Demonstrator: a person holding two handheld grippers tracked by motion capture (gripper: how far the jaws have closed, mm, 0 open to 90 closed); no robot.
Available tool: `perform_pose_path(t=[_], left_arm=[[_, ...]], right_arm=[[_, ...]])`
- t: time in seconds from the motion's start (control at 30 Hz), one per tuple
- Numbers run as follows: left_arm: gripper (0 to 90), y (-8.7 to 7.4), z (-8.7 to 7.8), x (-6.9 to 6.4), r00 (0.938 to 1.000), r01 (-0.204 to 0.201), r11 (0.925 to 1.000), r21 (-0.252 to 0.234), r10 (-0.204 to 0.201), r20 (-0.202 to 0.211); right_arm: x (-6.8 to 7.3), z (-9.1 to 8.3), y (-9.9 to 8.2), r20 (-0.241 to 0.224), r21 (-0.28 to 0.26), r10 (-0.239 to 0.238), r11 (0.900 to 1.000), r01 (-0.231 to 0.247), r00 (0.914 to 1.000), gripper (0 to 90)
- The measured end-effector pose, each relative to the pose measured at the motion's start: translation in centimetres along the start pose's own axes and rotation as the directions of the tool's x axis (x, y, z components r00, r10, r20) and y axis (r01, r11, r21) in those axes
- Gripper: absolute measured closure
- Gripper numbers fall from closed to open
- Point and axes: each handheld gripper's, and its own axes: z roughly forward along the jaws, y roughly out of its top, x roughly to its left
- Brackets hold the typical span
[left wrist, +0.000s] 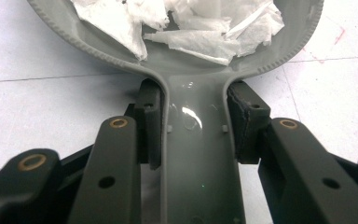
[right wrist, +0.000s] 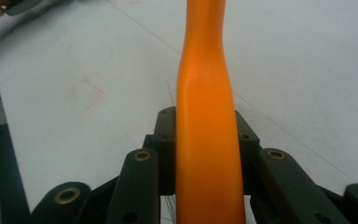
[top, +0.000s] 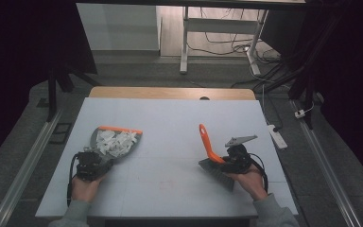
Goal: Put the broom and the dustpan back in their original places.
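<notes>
Currently the left tongs (top: pixel 93 161) are clenched on the grey handle of a dustpan (top: pixel 105 147), which lies flat on the white bench (top: pixel 170 118) at the person's left. From the left gripper view, the two black pads press against either side of the dustpan's narrow handle (left wrist: pixel 196 140), just below where it widens into the pan. The pan holds a heap of torn white paper scraps (top: pixel 116 141), and an orange strip (top: pixel 120 129) runs along its far edge. The scraps (left wrist: pixel 191 23) sit bunched toward the middle and the far part of the pan, inside its ribbed grey rim (left wrist: pixel 98 51).

On the person's right, the right tongs (top: pixel 227 163) are clenched on the orange handle (top: pixel 207 142) of a hand brush. In the right gripper view the handle (right wrist: pixel 207 130) runs straight up between the two jaws, which close on it from both sides. In the high view the handle rises away from the person and tilts toward the left, while the brush's dark head (top: pixel 217 172) lies low against the bench near the right hand (top: pixel 248 178). A grey three-cornered plate (top: pixel 240 140) sits on top of the right tongs.

Dustpan and brush lie well apart, with bare bench surface between them. The left hand (top: pixel 84 187) holds its tool near the bench's near edge, and both sleeves come in from the bottom of the high view.
</notes>
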Motion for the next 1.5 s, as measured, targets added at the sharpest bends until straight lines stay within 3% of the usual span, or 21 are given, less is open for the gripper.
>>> perform_pose_path(t=[0.1, 0.4, 0.63, 0.83, 1.07, 1.2, 1.3, 1.37, 1.5], left_arm=[[58.6, 0.0, 0.1, 0.1, 0.9999, 0.002, 1.0000, -0.007, -0.002, 0.014], [34.7, -0.1, -0.2, -0.1, 0.9993, -0.027, 0.9993, -0.024, 0.028, 0.026], [22.2, -0.3, -1.0, -0.4, 0.9985, -0.053, 0.9969, -0.059, 0.053, 0.009], [20.6, -0.5, -1.8, -0.4, 0.9972, -0.072, 0.9946, -0.075, 0.073, 0.012], [18.4, -0.8, -2.5, -0.3, 0.9961, -0.082, 0.9932, -0.082, 0.084, 0.027], [17.0, -0.9, -2.9, -0.3, 0.9947, -0.096, 0.9917, -0.085, 0.099, 0.030], [16.2, -0.9, -3.2, -0.3, 0.9939, -0.103, 0.9906, -0.090, 0.106, 0.029], [16.0, -0.9, -3.4, -0.2, 0.9934, -0.108, 0.9895, -0.095, 0.111, 0.026], [15.9, -1.0, -3.8, 0.0, 0.9907, -0.129, 0.9861, -0.105, 0.133, 0.029]], right_arm=[[-0.5, 0.5, -0.1, 0.005, 0.022, 0.013, 0.9997, -0.013, 0.9999, 70.6], [-2.2, 1.1, -0.1, 0.029, 0.039, 0.044, 0.9982, -0.045, 0.9986, 69.6], [-2.8, 1.1, -0.2, 0.053, 0.038, 0.046, 0.9981, -0.049, 0.9975, 65.6], [-2.9, 1.1, -0.4, 0.095, 0.035, 0.037, 0.9986, -0.040, 0.9948, 59.9], [-3.4, 1.0, -0.8, 0.141, 0.030, 0.057, 0.9976, -0.062, 0.9884, 53.2], [-3.3, 1.1, -0.7, 0.212, 0.050, 0.029, 0.9980, -0.040, 0.9768, 46.0], [-3.5, 1.2, -0.8, 0.237, 0.052, 0.031, 0.9976, -0.045, 0.9711, 43.7], [-3.4, 1.1, -0.7, 0.273, 0.049, 0.019, 0.9982, -0.033, 0.9619, 44.6], [-3.3, 0.4, -0.7, 0.273, 0.013, 0.022, 0.9995, -0.027, 0.9616, 46.0]])
